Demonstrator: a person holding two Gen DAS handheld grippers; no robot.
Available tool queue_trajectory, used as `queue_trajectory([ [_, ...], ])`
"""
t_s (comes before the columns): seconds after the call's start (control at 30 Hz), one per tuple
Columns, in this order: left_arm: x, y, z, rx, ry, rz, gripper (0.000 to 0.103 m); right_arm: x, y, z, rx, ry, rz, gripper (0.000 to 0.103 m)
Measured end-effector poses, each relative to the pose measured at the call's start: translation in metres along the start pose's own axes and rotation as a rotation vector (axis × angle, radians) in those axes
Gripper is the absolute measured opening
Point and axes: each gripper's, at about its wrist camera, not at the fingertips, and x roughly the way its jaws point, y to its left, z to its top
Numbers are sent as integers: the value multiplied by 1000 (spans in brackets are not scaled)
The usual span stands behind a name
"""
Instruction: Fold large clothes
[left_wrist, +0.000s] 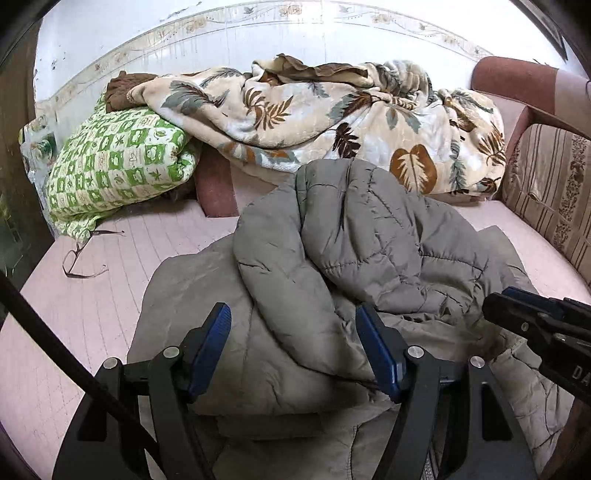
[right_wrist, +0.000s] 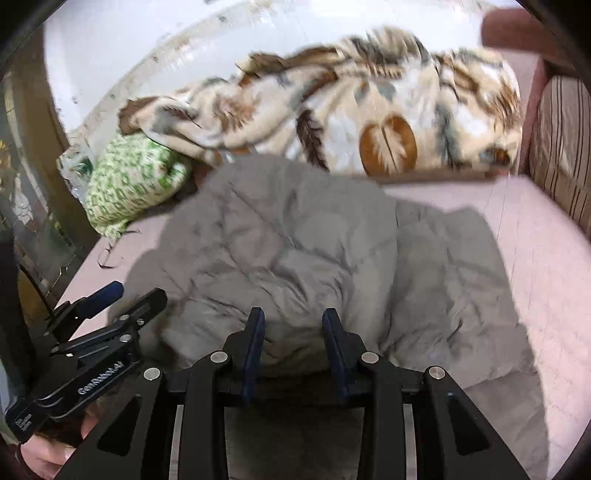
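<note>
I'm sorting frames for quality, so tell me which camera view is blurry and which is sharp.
Left wrist view: sharp, the grey jacket stitching and leaf blanket crisp, with fisheye bending at the edges. Right wrist view: motion-blurred, blanket and green pillow smeared, though its own claw stays fairly clear.

Blur: the right wrist view is smeared, so the blanket (right_wrist: 369, 107) shows no clear pattern.
Cut off: the jacket (left_wrist: 332, 266) runs under the frame's bottom edge.
Hidden: bed (left_wrist: 110, 295) under the jacket; pillow (left_wrist: 114, 173) partly under the blanket.
Hand (right_wrist: 48, 454): only a sliver shows.
</note>
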Motion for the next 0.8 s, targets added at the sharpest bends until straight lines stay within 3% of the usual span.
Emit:
queue_trajectory([
  [0.1, 8, -4, -6, 15, 36, 2, 69, 1, 12, -3, -14, -2, 35, 35],
  [0.27, 28, -9, -18, 38, 112, 28, 69, 26, 20, -19, -40, 81, 29, 35],
  [0.8, 32, -9, -23, 57, 112, 44, 74, 46, 15, -31, -30, 136, 19, 38],
])
